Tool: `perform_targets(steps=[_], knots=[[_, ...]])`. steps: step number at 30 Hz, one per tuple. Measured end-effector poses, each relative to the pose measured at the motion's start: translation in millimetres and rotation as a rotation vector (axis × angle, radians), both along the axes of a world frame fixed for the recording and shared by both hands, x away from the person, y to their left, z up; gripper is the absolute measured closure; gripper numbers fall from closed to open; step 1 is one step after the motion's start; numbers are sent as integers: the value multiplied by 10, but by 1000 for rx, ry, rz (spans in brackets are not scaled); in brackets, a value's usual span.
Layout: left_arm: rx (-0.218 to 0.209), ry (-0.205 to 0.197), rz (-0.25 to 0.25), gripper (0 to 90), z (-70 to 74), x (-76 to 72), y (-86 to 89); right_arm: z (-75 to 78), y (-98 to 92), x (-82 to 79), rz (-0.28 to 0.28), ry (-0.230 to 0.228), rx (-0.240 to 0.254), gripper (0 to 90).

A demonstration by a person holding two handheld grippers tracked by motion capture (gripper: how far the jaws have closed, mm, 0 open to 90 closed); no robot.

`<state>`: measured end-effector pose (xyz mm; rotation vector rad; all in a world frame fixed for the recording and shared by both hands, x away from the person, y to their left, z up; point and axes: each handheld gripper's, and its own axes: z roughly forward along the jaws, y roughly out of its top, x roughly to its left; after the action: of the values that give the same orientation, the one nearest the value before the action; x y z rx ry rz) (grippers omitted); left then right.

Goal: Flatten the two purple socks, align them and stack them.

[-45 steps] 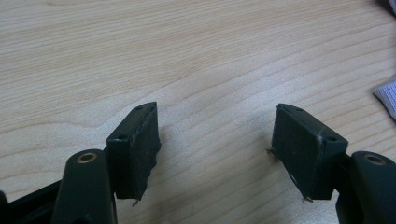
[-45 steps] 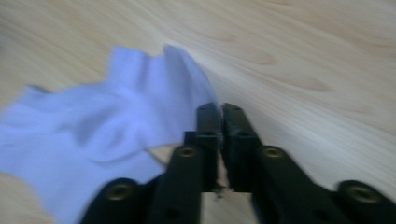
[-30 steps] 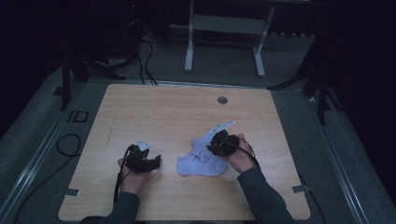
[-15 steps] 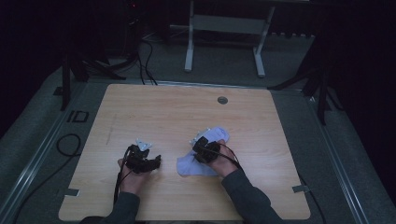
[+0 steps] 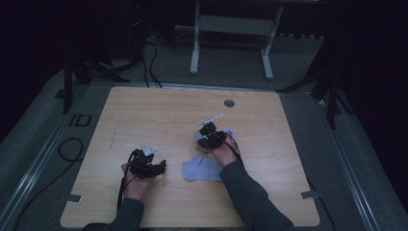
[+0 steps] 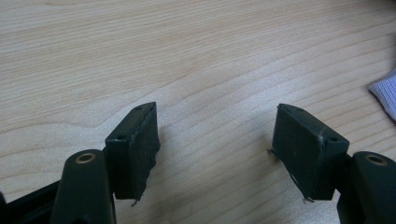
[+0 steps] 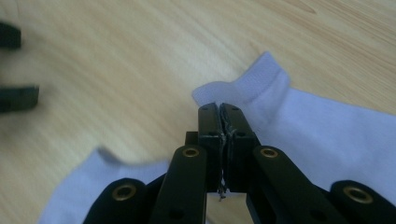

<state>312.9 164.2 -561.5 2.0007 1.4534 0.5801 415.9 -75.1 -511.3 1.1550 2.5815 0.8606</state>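
Note:
Two white socks lie on the wooden table (image 5: 144, 120). One sock (image 5: 202, 169) lies flat in front of the person. The other sock (image 5: 230, 136) sits under my right gripper (image 5: 207, 138). In the right gripper view that gripper (image 7: 218, 108) is shut, with the ribbed cuff of this sock (image 7: 317, 135) pinched at its tips, and the flat sock (image 7: 84, 182) lies at the lower left. My left gripper (image 5: 158, 167) rests on the table to the left, open and empty. The left gripper view shows its jaws (image 6: 217, 154) wide apart over bare wood, with a sock edge (image 6: 385, 93) at the far right.
A round cable hole (image 5: 229, 103) sits near the table's far edge. A metal frame stand (image 5: 231, 38) is on the dark floor beyond the table. Cables (image 5: 72, 149) trail on the floor at the left.
My right gripper has moved left and then away from the person, shutting on one sock's cuff and drawing that sock apart from the other. The left gripper has stayed put.

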Motion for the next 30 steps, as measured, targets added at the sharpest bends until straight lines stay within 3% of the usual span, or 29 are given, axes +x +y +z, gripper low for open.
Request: perform_targets(steps=[2,3,5,7,10,11,12,13,14,16,18,22,24,30], knots=[[1,0,-1,318,0,0,1,-5,12,32,-6,6,15,849],[0,0,-3,318,0,-1,0,9,13,87,1,3,84,750],[1,0,-3,318,0,-2,0,26,-2,103,4,-15,93,742],[0,1,-3,318,1,-2,0,71,-113,153,-6,-69,44,749],[0,1,-3,318,1,-2,-1,38,-304,248,-47,-86,-44,804],[0,1,-2,318,1,-3,-2,38,-304,248,-47,-86,-44,804],[0,1,-2,317,1,-2,-2,-15,-440,317,-84,-81,-89,846],[0,2,-1,317,1,-3,-3,-15,-440,317,-84,-81,-89,846],[0,1,-2,317,1,-1,-5,-98,-603,379,-124,-68,-136,869],[0,0,-2,317,0,0,-7,-126,-650,392,-133,-61,-145,877],[0,0,-2,316,-1,0,-9,-252,-786,394,-141,-39,-188,897],[-1,0,-3,316,-1,-2,-8,-271,-827,356,-145,-43,-175,897],[-3,-1,-4,316,-2,-3,-8,-267,-888,237,-147,-36,-170,883],[-2,-1,-3,316,-2,-4,-9,-281,-1063,-40,-184,3,-86,840]])
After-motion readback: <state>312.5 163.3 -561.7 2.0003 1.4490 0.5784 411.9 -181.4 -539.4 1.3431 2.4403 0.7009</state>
